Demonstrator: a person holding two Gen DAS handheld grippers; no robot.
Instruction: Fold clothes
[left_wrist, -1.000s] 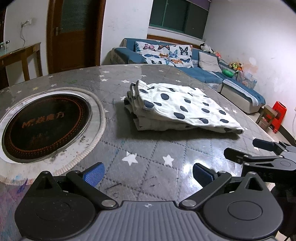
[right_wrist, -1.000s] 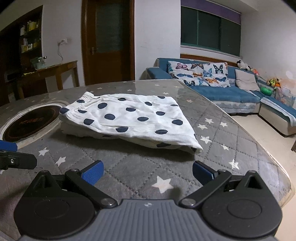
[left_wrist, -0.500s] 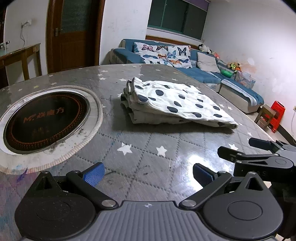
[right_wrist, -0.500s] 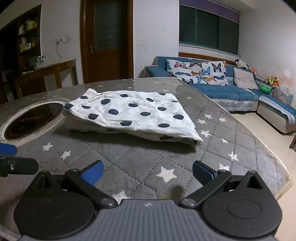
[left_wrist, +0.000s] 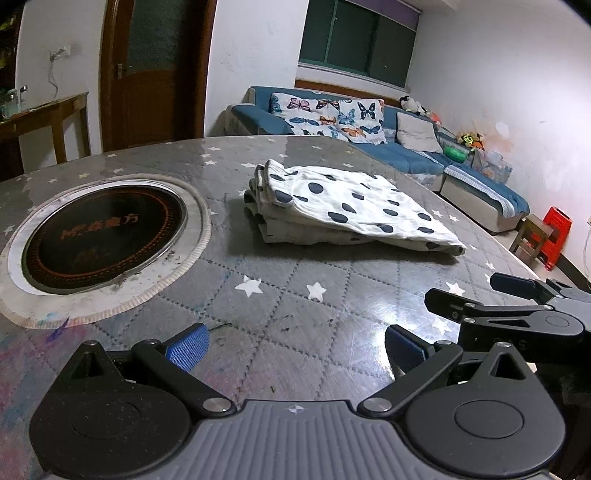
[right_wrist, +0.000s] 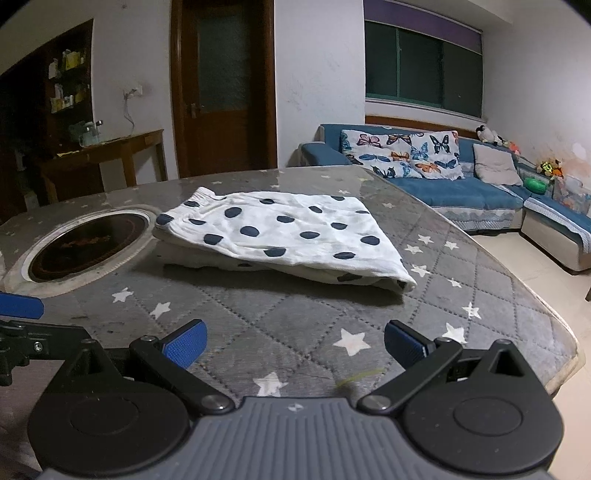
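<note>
Left gripper (left_wrist: 295, 345): jaws spread wide, nothing between the blue pads (left_wrist: 186, 345), hovering low over the table (left_wrist: 332, 314). Right gripper (right_wrist: 295, 341): same, wide open, empty, blue pads (right_wrist: 404, 345) clear of everything.

Folded clothes (left_wrist: 347, 206): white with dark dots, stacked in several layers, lying flat on the grey star-print table cover. From the left gripper: ahead and slightly right, well apart from the fingertips, thick folded edge facing the camera's left. From the right gripper (left_wrist: 517, 306): clothes (right_wrist: 284, 236) straight ahead, centred between the fingers, apart from them, thin corner pointing right toward the table edge (right_wrist: 565, 343).

Round black cooktop (left_wrist: 103, 232) set into the table, ringed by a pale rim: ahead-left of the left gripper, just left of the clothes, not touching them. Same cooktop (right_wrist: 88, 243) far left in the right view.

Grippers side by side: right one visible at the right edge of the left view, tip of the left one (right_wrist: 18, 306) poking in at the left edge of the right view.

Beyond the table: blue sofa (right_wrist: 461, 188) with butterfly cushions ahead-right, wooden door (right_wrist: 221, 88) straight ahead, red stool (left_wrist: 557, 236) far right on the floor.
</note>
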